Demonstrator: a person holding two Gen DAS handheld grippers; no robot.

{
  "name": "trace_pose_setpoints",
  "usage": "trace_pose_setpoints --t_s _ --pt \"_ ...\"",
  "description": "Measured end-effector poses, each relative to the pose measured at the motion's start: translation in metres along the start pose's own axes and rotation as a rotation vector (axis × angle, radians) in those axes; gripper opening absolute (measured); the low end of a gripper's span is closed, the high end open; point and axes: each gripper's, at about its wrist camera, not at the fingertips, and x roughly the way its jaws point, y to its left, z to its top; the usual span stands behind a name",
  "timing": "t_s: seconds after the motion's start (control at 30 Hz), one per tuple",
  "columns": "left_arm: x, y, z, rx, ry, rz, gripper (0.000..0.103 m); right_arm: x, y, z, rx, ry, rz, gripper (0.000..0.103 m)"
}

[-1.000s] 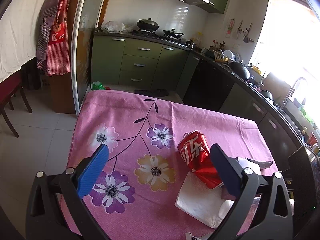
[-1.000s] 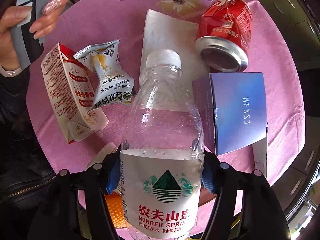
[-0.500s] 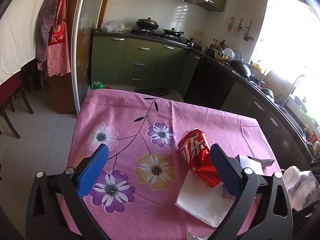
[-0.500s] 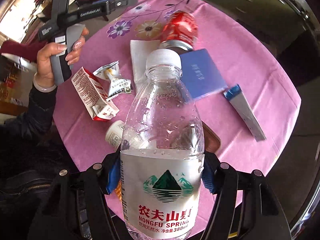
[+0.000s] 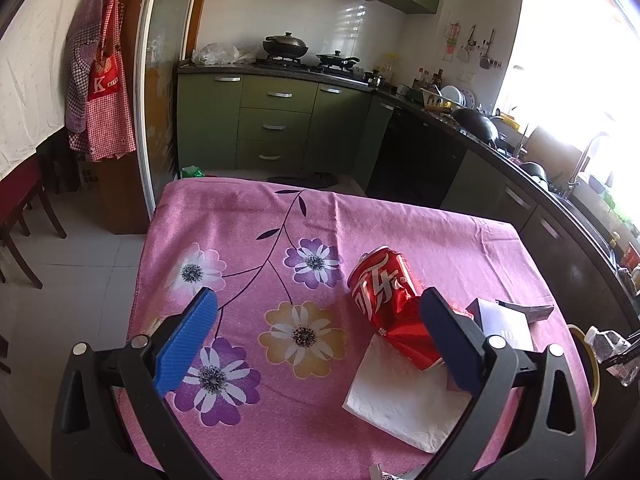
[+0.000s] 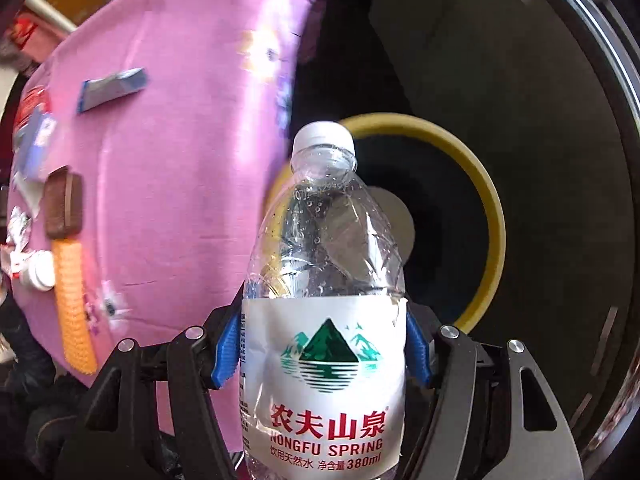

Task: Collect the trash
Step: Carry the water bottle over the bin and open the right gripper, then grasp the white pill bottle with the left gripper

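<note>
Sitting clamped in right tool point(image 6: 322, 354): bottle point(image 6: 322, 280)

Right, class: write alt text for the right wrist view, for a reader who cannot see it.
The right gripper grips a clear water bottle by its label, above a yellow-rimmed bin beside the table. To the left, the pink floral cloth carries blurred leftover litter.

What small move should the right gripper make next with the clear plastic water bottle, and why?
Probably open the jaws and let go. The right gripper is shut on the clear plastic water bottle, whose white cap end points down over the dark mouth of the yellow-rimmed round bin, clear of the pink flowered tablecloth.
</note>
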Motion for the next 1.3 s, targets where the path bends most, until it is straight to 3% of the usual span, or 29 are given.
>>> trace_pose_setpoints --t_s 0.13,0.27,0.3,0.33,0.4,0.6,0.73,0.93,1.1,1.2,1.3 --pt "0.0 -0.003 -0.002 0.015 0.0 0.0 0.096 0.036 -0.037 0.012 0.095 0.049 -0.007 0.065" --pt "0.0 -0.004 -0.002 0.023 0.0 -0.007 0.096 0.055 -0.052 0.025 0.134 0.046 0.005 0.065" --pt "0.0 -0.005 -0.002 0.026 -0.002 -0.011 0.096 0.057 -0.053 0.027 0.134 0.031 0.005 0.07" --pt "-0.001 -0.006 -0.002 0.031 -0.006 -0.016 0.096 0.059 -0.056 0.029 0.134 0.027 -0.013 0.084" --pt "-0.003 -0.009 -0.002 0.043 -0.014 -0.02 0.096 0.06 -0.056 0.028 0.14 0.019 -0.066 0.09" --pt "-0.009 -0.026 -0.004 0.089 -0.015 -0.095 0.096 0.035 -0.041 -0.009 0.173 -0.067 -0.017 0.09" --pt "-0.019 -0.048 -0.006 0.154 0.006 -0.158 0.096 0.011 -0.025 -0.046 0.175 -0.167 0.063 0.09" --pt "-0.041 -0.095 -0.02 0.378 0.092 -0.227 0.096 0.0 0.003 -0.096 0.152 -0.24 0.171 0.09" --pt "-0.06 -0.139 -0.045 0.652 0.236 -0.421 0.096 -0.016 0.008 -0.117 0.129 -0.275 0.212 0.09" --pt "-0.063 -0.162 -0.064 0.777 0.363 -0.537 0.096 -0.015 0.012 -0.119 0.12 -0.285 0.23 0.09" --pt "-0.058 -0.181 -0.085 0.875 0.448 -0.533 0.096 -0.011 0.017 -0.115 0.098 -0.292 0.245 0.09"
